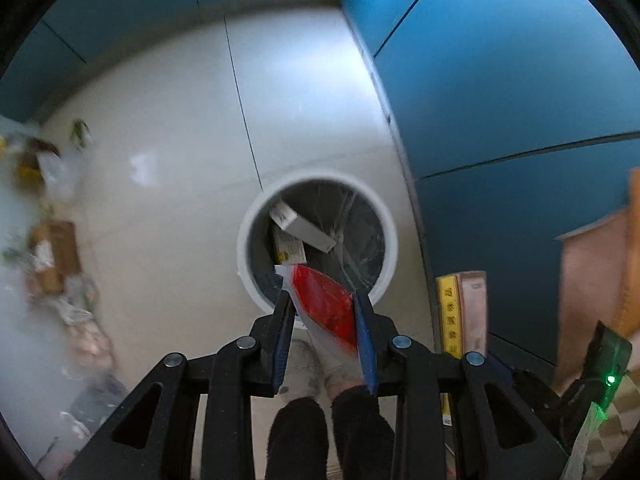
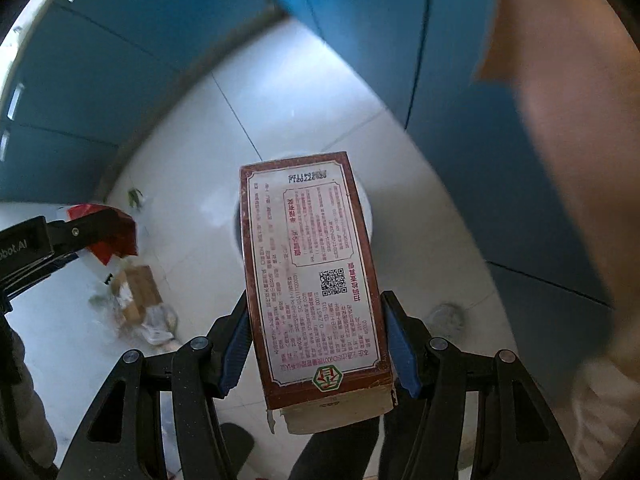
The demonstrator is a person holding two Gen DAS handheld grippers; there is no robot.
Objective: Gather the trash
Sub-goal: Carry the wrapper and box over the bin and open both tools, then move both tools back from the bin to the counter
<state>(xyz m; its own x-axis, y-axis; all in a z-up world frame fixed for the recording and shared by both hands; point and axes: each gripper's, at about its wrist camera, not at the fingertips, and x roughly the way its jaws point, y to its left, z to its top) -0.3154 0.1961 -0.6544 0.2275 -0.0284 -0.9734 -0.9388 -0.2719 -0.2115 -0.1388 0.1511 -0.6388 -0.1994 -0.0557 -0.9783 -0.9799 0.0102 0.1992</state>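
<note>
Item one: a left gripper, pointed steeply down at a pale tiled floor, its blue-padded jaws pinched on a red and white wrapper, which is held above the near rim of a round white bin. The bin is lined with a clear bag and is seen to contain a white carton lying across it and a yellow printed packet beneath that. Item two: a right gripper, likewise pointed down, its jaws pressed on the two long sides of a brown-bordered box with a white printed label, red and black text and a square code; the near end of the box is torn and pale card is exposed. The bin is mostly hidden behind this box in the right wrist view, only a white arc of rim being shown at its right. In the left wrist view the same box is seen edge-on at the right, with a yellow side panel. Item three: a scatter of litter on the floor at the left, blurred, in which a brown cardboard piece, crumpled clear plastic and a green scrap are made out. Blue panelled walls are recorded at the far side and the right. Dark trouser legs and pale shoes of a person are noted below the grippers
</note>
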